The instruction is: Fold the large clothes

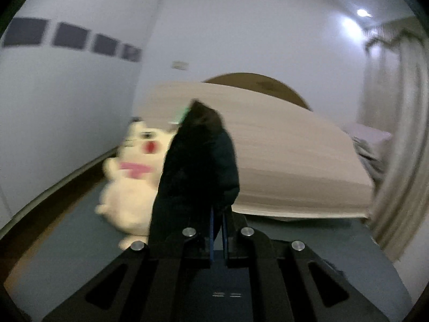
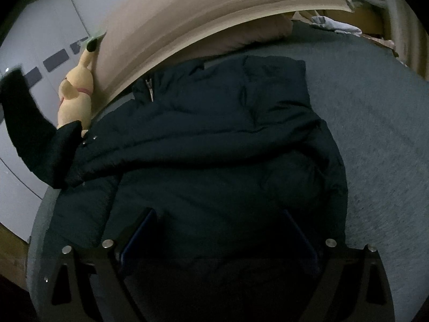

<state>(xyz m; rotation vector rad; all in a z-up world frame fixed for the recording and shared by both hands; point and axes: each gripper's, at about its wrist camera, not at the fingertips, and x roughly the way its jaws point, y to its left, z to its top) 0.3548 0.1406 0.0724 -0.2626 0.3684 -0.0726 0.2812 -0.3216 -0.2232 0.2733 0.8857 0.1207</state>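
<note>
- Dark navy padded jacket (image 2: 214,139) spread flat on a grey bed cover (image 2: 375,123), zipper near the collar at the far side, one sleeve (image 2: 40,139) lifted off the left edge.
- Left tool (image 1: 218,214) pressed together on that sleeve (image 1: 198,161), cloth bunched upright between the blue fingers (image 1: 211,222).
- Right tool (image 2: 219,230) spread wide, low over the near part of the jacket, fingers (image 2: 139,230) apart on either side; contact with the cloth cannot be told in the dark.
- Only in the left view: walls, a ceiling light, curtains (image 1: 402,139) at right, blurred throughout.
- Only in the right view: the whole jacket outline and bare cover to its right.
- Open cover right of the jacket; left hem close to the bed's edge.
- Cream plush toy (image 2: 77,96) just beyond the lifted sleeve, leaning against a beige board (image 2: 187,18) along the far side; pale crumpled cloth (image 2: 335,26) at the far right.
</note>
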